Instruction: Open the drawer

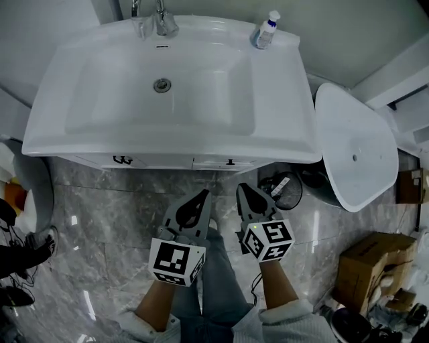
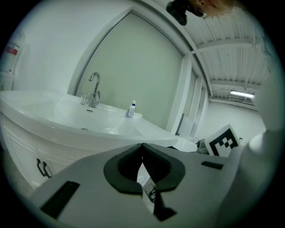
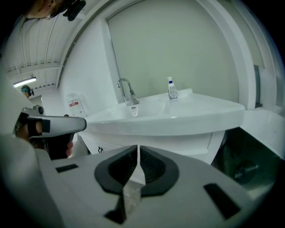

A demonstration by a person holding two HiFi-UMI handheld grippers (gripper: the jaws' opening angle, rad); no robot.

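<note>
Drawer: the drawer (image 1: 216, 163) sat in the front of the cabinet (image 1: 87, 161), tucked under the sink's overhanging rim; it looked pushed fully in, flush with the panels beside it
Handle: a small dark handle (image 1: 230, 161) on that front was the likely place to pull; a curled pull (image 1: 123, 159) further left seemed to belong to a door, though I could not be sure which panel slid
Left hand-held gripper: the left hand-held gripper (image 1: 201, 195) was clenched, jaw tips together with nothing between them, and aimed at the cabinet from over the floor (image 1: 100, 221) — apart from the front
Right hand-held gripper: the right hand-held gripper (image 1: 245, 189) was just beside the left one, also clenched and empty; it was the nearer to the small handle, so probably the one meant to pull
Why held so: both were low and pointed slightly down, which suits reaching under the rim; the jaws would need to part before they could take the handle
Sink: the sink (image 1: 288, 134) carried a tap (image 1: 161, 20) and a bottle (image 1: 266, 31) at the back, well away from the work
Risk: the rim overhung the front, so a high approach could knock it — the bin (image 1: 281, 191) at the right also crowded that side
</note>
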